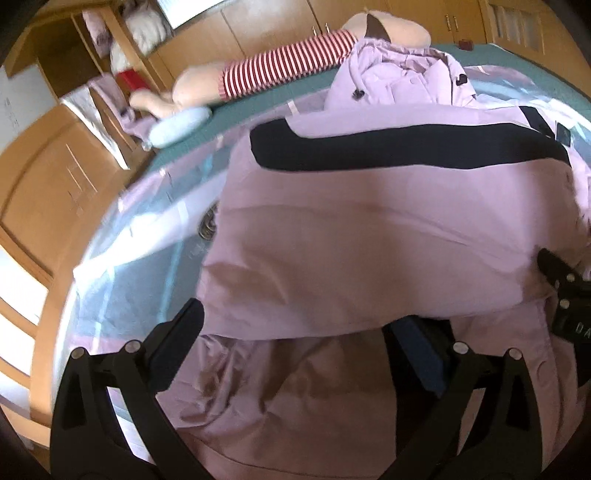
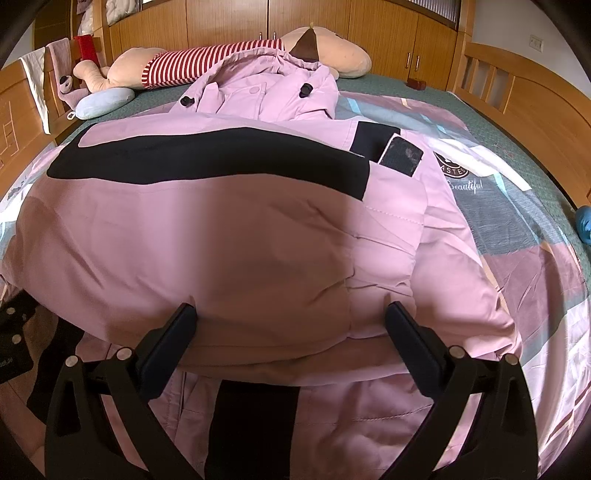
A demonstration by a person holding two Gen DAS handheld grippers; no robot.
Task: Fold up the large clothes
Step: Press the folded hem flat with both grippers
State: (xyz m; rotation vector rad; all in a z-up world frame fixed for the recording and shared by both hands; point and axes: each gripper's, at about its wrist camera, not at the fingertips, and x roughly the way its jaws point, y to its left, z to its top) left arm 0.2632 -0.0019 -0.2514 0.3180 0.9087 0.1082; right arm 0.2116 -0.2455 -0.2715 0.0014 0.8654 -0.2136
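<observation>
A large pink padded jacket [image 2: 229, 236] with a black band [image 2: 207, 158] lies on the bed, its hood [image 2: 273, 85] toward the headboard. Its lower part is folded up over the body. It also shows in the left wrist view [image 1: 369, 236]. My right gripper [image 2: 291, 325] is open, fingers wide apart at the folded edge nearest me, with the fabric between them. My left gripper [image 1: 295, 332] is open at the fold's left end; its right finger is partly hidden under the fabric. The right gripper's finger [image 1: 565, 280] shows at the right edge of the left wrist view.
The bed has a patterned pink and grey sheet [image 2: 517, 229] over a green cover. A striped plush toy [image 2: 207, 59] and a blue pillow [image 2: 103, 101] lie by the headboard. Wooden cabinets [image 2: 332, 22] line the wall and a wooden bed frame [image 2: 517, 96] stands at right.
</observation>
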